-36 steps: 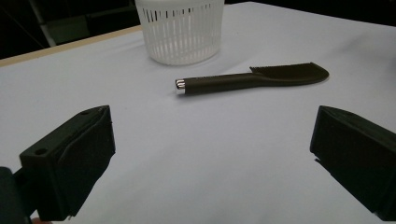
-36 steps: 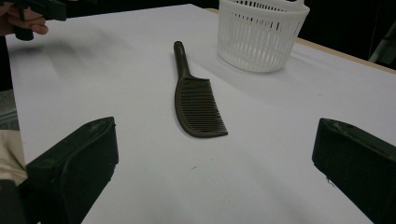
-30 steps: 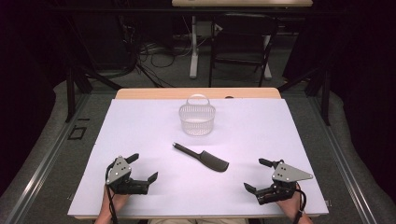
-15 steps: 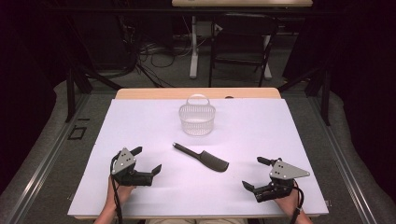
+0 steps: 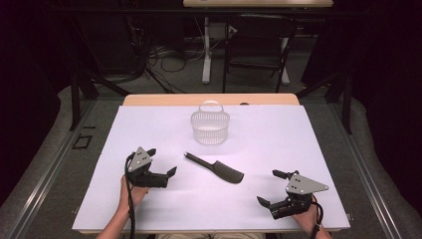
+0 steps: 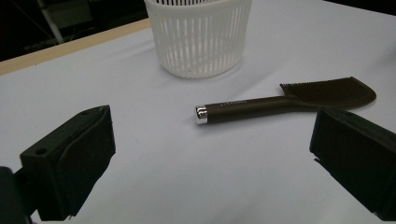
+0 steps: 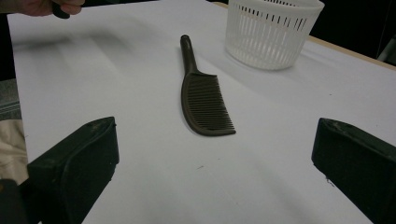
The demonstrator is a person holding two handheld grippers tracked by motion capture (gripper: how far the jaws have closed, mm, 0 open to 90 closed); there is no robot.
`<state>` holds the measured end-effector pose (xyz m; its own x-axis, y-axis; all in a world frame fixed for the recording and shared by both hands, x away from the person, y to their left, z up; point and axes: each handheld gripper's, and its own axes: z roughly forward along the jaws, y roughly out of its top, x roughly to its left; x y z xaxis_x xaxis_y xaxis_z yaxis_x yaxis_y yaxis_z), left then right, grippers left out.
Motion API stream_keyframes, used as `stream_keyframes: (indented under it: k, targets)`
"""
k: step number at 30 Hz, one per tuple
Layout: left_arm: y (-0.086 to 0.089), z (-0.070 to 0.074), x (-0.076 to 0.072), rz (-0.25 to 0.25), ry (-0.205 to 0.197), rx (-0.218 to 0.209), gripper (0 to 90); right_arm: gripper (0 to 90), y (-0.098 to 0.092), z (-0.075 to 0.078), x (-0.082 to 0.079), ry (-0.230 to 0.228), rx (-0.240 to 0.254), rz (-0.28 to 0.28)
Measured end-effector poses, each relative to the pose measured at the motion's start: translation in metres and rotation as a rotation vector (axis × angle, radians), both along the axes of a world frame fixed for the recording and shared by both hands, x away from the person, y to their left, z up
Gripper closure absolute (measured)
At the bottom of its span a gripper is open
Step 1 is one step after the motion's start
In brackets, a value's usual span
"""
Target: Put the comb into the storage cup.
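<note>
Between our spread left gripper (image 5: pixel 160 167) and spread right gripper (image 5: pixel 268 188) lies the comb (image 5: pixel 215 168), handle toward left for pinching; basket (image 5: pixel 210 127) beyond.

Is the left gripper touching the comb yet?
Apart. The left gripper view shows bare white table between the open left gripper and the comb, whose handle lies ahead of the jaws.

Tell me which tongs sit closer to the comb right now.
The left tongs, just off the comb's handle tip; the right tongs sit farther back near the table's front edge.
</note>
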<state>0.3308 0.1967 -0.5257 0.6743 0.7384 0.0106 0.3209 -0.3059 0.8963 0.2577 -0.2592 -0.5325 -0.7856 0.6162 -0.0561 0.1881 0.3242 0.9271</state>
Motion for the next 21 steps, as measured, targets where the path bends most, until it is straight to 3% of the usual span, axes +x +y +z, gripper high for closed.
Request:
stream_keyframes:
  k: [21]
  targets:
    - [-0.023,0.007,0.028,-0.022,0.033,0.039,0.1,0.5,0.003,-0.001,0.003,0.006,-0.003,0.014]
